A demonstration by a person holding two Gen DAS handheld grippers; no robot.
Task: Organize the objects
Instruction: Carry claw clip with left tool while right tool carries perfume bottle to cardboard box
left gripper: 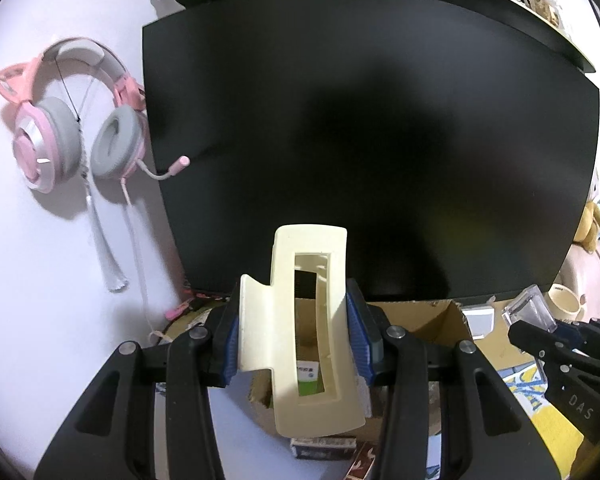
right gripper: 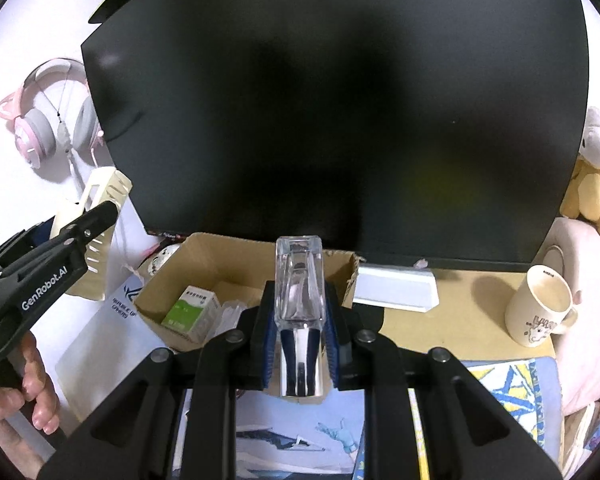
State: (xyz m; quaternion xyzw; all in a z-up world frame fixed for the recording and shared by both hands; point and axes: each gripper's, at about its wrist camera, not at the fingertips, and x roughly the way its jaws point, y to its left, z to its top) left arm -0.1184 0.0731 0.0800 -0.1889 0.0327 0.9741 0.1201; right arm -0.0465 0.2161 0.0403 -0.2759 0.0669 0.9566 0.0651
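My left gripper (left gripper: 296, 340) is shut on a large cream hair claw clip (left gripper: 312, 332), held upright above an open cardboard box (left gripper: 432, 320). The clip also shows in the right wrist view (right gripper: 96, 236), at the left. My right gripper (right gripper: 300, 340) is shut on a clear plastic block-shaped object (right gripper: 300, 280), held over the same box (right gripper: 204, 264). A green and white small carton (right gripper: 192, 312) lies inside the box. The right gripper shows at the right edge of the left wrist view (left gripper: 540, 336).
A big black monitor (right gripper: 340, 100) stands right behind the box. A pink cat-ear headset (left gripper: 72, 116) hangs on the wall at left. A cream mug (right gripper: 540, 308), a white stand (right gripper: 396, 288) and plush toys (right gripper: 596, 172) are at right. Small boxes (left gripper: 324, 446) lie on the desk.
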